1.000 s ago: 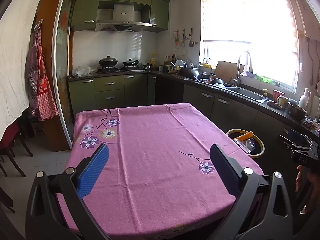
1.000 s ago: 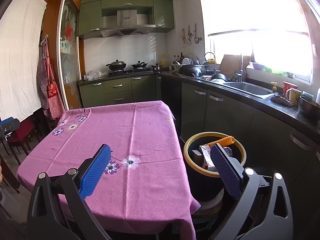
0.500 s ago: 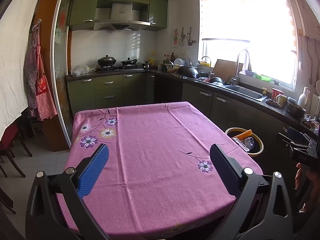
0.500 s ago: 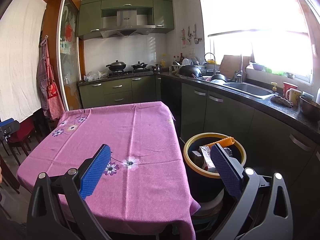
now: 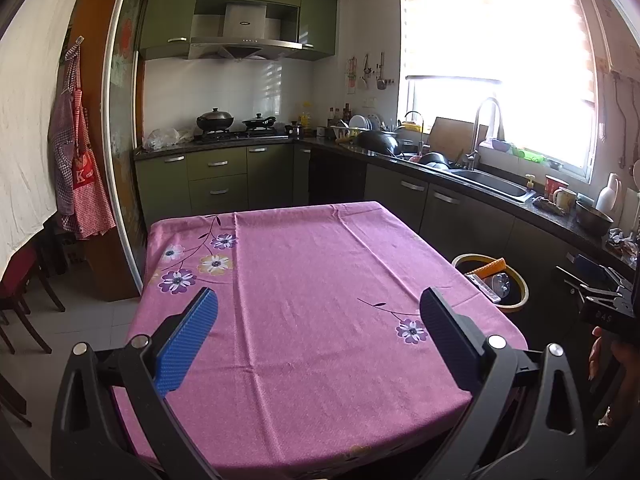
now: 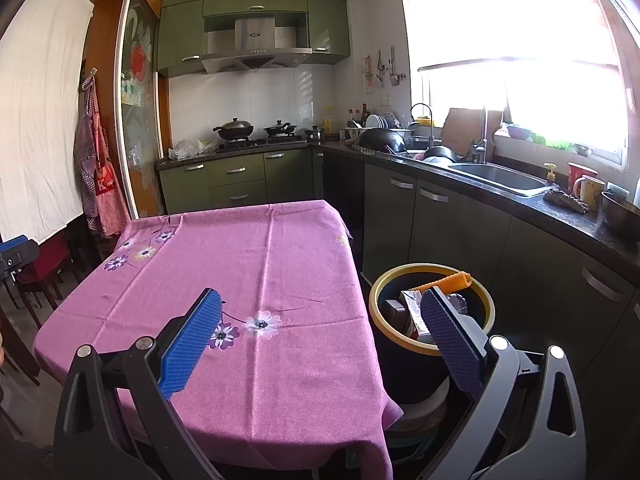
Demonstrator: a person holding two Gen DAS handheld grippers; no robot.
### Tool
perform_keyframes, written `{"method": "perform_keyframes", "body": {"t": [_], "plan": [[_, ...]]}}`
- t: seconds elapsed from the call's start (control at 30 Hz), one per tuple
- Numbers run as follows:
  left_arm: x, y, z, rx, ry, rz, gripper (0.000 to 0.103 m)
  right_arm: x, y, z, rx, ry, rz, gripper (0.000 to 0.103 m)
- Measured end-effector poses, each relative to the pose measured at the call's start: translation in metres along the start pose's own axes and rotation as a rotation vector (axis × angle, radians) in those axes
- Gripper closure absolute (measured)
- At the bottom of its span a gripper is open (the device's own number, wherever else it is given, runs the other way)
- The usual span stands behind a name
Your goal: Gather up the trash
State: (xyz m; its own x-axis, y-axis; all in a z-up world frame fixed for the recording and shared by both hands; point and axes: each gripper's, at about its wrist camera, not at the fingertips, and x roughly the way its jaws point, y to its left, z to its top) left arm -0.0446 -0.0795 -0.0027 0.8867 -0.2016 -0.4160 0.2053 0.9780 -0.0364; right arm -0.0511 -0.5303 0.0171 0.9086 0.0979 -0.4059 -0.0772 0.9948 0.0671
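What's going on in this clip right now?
A person holds both grippers open and empty over the pink tablecloth: the left gripper and the right gripper. The trash bin beside the table already holds wrappers and an orange item. No trash shows on the cloth.

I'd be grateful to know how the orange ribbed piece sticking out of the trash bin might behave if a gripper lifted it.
The orange ribbed piece leans on the trash bin rim, so it probably holds its shape. It looks thin and light. Its ridges should help grip, though it is apt to slide off the rim if nudged.
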Motion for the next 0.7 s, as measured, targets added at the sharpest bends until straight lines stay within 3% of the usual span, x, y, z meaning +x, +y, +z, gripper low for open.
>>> {"method": "perform_keyframes", "body": {"t": [0.7], "plan": [[0.0023, 0.0047, -0.0032, -0.009, 0.016, -0.009, 0.007, 0.0020, 0.0039, 0.0004, -0.008, 0.004, 0.008, 0.005]]}}
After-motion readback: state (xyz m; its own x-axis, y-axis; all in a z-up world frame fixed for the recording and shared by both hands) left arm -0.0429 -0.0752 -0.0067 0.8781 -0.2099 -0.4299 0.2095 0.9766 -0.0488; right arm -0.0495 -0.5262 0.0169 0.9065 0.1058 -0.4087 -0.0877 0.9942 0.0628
